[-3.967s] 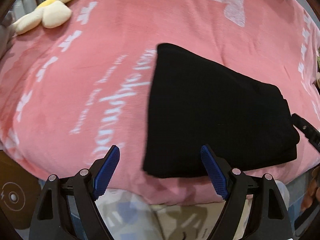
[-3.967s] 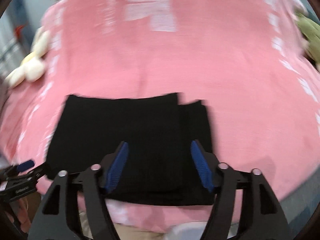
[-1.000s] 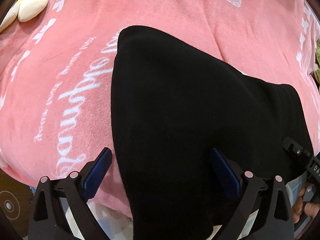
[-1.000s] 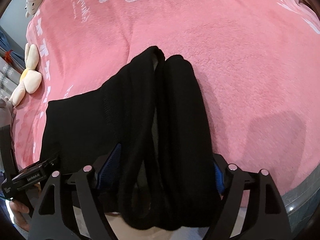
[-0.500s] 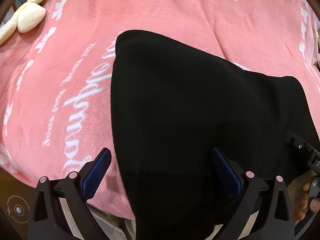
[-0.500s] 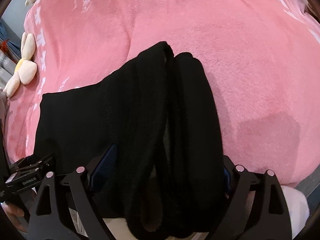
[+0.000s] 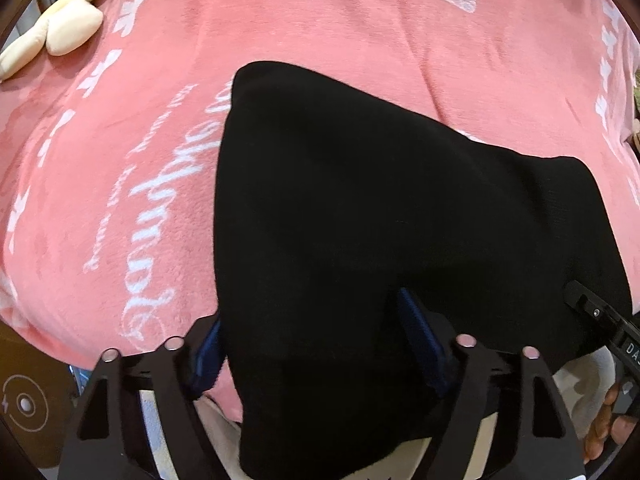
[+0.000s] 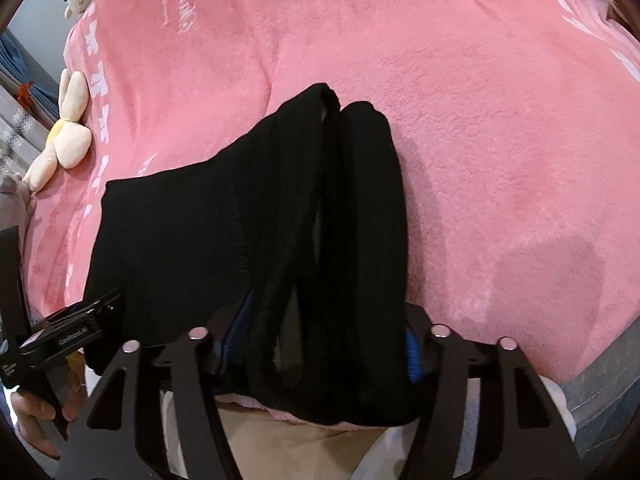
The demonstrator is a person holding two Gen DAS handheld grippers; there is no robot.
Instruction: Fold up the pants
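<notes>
Both tongs have just been closing on the near edge of the black pants (image 7: 392, 216), w/ cloth between the pads. The left tongs (image 7: 316, 344) straddle the left corner of the folded bundle; the right tongs (image 8: 324, 344) bunch the thick layered end – prob. so both corners lift together and the fold stays square. Pads appear to press the fabric on each side. The pants lie folded at the front edge of the bed's pink blanket (image 8: 500, 128), near edge hanging over – handy for grabbing from below. A plush toy (image 7: 68, 24) sits well apart, upper left.
</notes>
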